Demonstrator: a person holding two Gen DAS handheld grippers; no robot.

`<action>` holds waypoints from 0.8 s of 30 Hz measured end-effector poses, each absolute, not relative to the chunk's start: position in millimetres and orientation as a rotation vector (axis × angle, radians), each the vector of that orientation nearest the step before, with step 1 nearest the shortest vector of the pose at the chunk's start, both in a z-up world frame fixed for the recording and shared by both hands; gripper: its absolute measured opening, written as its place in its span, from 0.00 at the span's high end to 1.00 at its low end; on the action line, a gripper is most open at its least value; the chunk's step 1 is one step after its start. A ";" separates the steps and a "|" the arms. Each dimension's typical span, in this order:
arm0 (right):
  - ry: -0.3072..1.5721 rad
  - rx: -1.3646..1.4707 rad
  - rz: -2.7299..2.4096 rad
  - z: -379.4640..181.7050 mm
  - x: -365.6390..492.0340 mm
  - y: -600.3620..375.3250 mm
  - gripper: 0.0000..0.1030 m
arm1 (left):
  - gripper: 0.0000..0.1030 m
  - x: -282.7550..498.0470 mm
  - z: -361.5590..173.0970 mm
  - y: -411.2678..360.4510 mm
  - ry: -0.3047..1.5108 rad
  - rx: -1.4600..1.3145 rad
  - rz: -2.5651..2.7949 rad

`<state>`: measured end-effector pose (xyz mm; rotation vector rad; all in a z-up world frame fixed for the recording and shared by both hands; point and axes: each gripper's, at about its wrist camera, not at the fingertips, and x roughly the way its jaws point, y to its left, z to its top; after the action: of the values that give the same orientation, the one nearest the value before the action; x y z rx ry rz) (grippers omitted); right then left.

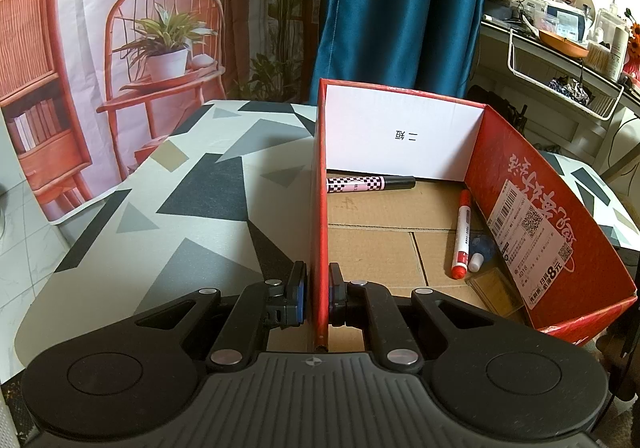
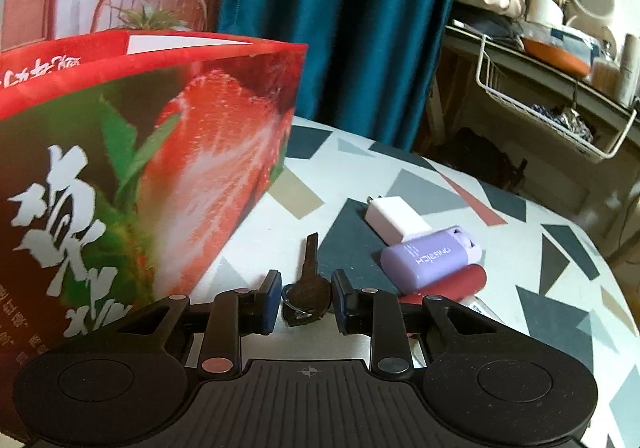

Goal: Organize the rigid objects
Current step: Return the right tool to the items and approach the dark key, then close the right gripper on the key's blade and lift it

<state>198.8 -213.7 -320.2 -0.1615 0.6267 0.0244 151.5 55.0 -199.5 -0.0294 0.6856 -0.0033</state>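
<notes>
My right gripper (image 2: 306, 298) straddles the dark key (image 2: 307, 290) on the patterned table (image 2: 520, 248), blade pointing straight away from me, jaws narrow and perhaps not yet touching, while my left gripper (image 1: 318, 296) clamps the red box (image 1: 320, 207) wall.

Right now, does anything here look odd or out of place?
Nothing is spilled or broken. The left tongs pinch the red box by its wall. A key, white charger and purple case lie outside it on the table.
</notes>
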 end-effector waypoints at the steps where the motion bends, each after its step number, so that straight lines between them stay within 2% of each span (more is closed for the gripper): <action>1: 0.625 -0.162 0.025 -320.2 198.6 -213.2 0.76 | 0.89 151.5 -199.5 54.9 0.686 -0.029 -0.003; 24: 0.616 -0.210 0.067 -320.3 194.6 -203.5 0.77 | 0.89 151.6 -200.0 54.9 0.685 -0.028 -0.003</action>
<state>194.6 -203.5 -320.3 -0.2099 0.6159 0.0670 151.6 54.9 -200.0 -0.0284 0.6850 -0.0028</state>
